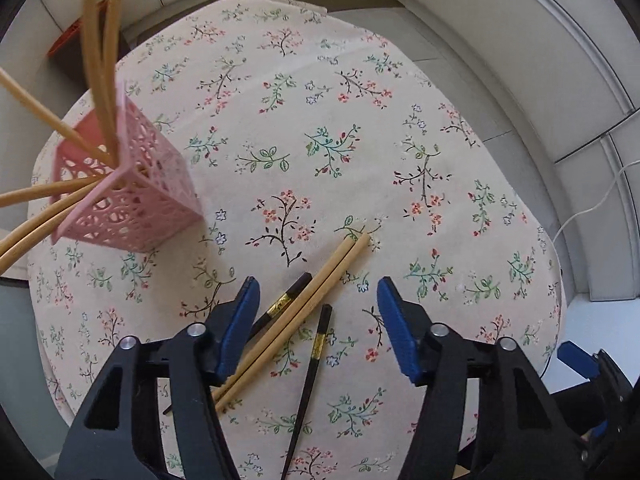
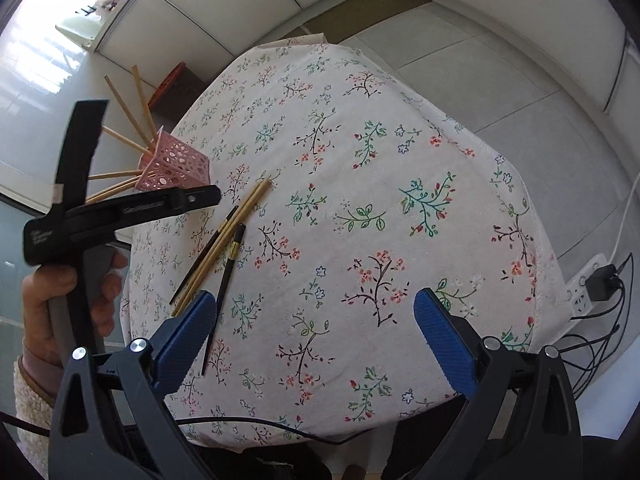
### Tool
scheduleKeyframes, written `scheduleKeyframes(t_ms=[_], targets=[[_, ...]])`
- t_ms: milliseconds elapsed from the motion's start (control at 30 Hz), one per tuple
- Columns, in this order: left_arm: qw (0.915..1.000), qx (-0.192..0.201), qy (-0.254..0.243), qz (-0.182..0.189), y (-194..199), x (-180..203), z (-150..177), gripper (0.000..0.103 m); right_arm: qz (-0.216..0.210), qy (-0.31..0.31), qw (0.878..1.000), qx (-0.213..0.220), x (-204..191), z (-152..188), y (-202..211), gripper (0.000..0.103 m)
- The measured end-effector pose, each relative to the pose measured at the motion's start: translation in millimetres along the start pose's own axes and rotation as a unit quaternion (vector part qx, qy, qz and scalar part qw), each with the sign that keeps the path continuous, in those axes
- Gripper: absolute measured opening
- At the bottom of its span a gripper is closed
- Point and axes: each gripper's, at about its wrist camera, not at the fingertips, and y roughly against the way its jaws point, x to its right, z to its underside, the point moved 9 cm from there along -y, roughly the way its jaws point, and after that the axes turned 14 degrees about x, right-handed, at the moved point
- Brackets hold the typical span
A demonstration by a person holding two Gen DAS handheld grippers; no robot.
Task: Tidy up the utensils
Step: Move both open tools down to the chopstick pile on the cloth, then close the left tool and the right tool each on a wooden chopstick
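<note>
Between the left gripper [image 1: 316,320]'s open fingers lie the bamboo chopsticks [image 1: 320,292] — center, squeeze evenly, lift toward the pink holder [image 1: 132,192]; right gripper [image 2: 312,336] open, empty.

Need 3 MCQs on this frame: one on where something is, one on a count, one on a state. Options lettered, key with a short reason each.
1. Where do the loose chopsticks lie?
A. On the floral tablecloth, between the left gripper's fingers
B. Inside a drawer
C. On the floor

2. How many black chopsticks lie loose on the cloth?
A. None
B. Two
C. Five

3. What is the state of the pink holder?
A. Empty
B. Lying flat, crushed
C. Holding several bamboo chopsticks

Key: 1 A, the left wrist view shows them on the cloth between the blue pads. 2 B, two black sticks with gold bands flank the bamboo pair. 3 C, bamboo sticks fan out of its top.
</note>
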Motion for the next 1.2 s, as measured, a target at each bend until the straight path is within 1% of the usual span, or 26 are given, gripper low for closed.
scheduleKeyframes(t_ms=[67,133,200,233,300,367,467,533,567,600,633,667,767,867,933,967,1100,1200], targets=[[0.9999,-0.012,-0.002,-0.003,-12.7,0.9,-3.1,0.053,0.001,0.008,1.000,0.003,0.8,-2.9,1.2,0.096],[0.9998,-0.018,-0.009,-0.004,-21.4,1.4,-5.2,0.047,-0.004,0.001,1.000,-0.002,1.8,-3.8,0.9,0.096],[0.9995,-0.025,-0.015,-0.005,-28.6,0.7,-5.0,0.044,-0.009,-0.009,1.000,-0.010,3.3,-3.3,-2.8,0.096],[0.9994,-0.029,-0.018,-0.010,-32.0,-1.0,-3.9,0.038,-0.012,-0.015,1.000,-0.014,3.7,-3.5,-5.0,0.096],[0.9992,-0.034,-0.021,-0.009,-37.7,-3.1,-1.4,0.032,-0.018,-0.026,0.999,-0.022,4.8,-3.1,-9.4,0.096],[0.9993,-0.033,-0.017,-0.004,-40.6,-4.6,-0.9,0.032,-0.020,-0.032,0.999,-0.027,6.2,-2.3,-11.1,0.096],[0.9992,-0.032,-0.022,0.004,-41.8,-1.5,-3.7,0.027,-0.017,-0.031,0.999,-0.027,7.8,-2.3,-11.5,0.096],[0.9989,-0.031,-0.033,0.011,-42.5,4.4,-3.4,0.023,-0.014,-0.030,0.999,-0.027,9.3,-2.5,-11.6,0.096],[0.9984,-0.035,-0.039,0.019,-44.5,9.5,-1.0,0.022,-0.012,-0.031,0.999,-0.028,10.2,-2.3,-12.2,0.096],[0.9980,-0.041,-0.045,0.021,-48.2,14.7,1.6,0.021,-0.010,-0.033,0.999,-0.029,10.9,-2.1,-12.7,0.096],[0.9973,-0.045,-0.055,0.018,-51.9,18.3,5.0,0.021,-0.009,-0.034,0.999,-0.031,11.0,-1.4,-13.1,0.096],[0.9970,-0.041,-0.064,0.014,-51.5,19.7,4.6,0.021,-0.007,-0.036,0.999,-0.032,11.6,-1.0,-14.1,0.096],[0.9973,-0.041,-0.059,0.018,-52.7,20.4,2.5,0.018,-0.003,-0.036,0.999,-0.033,11.8,-1.4,-15.4,0.096],[0.9978,-0.027,-0.057,0.019,-50.5,17.7,2.7,0.013,0.000,-0.039,0.999,-0.034,11.3,-1.8,-17.7,0.096],[0.9981,-0.006,-0.059,0.015,-39.7,7.3,3.0,0.007,-0.003,-0.054,0.998,-0.042,9.4,-0.8,-23.0,0.096],[0.9979,0.003,-0.064,0.008,-35.7,5.4,2.4,0.007,-0.002,-0.063,0.997,-0.044,8.8,-1.0,-26.2,0.096],[0.9971,0.045,-0.058,0.019,3.7,-6.4,-6.7,0.006,0.008,-0.097,0.994,-0.042,-0.4,-10.8,-40.5,0.096],[0.9956,0.077,-0.049,0.024,40.8,-18.3,-5.9,0.006,0.022,-0.082,0.996,-0.037,-19.1,-23.7,-56.0,0.096]])
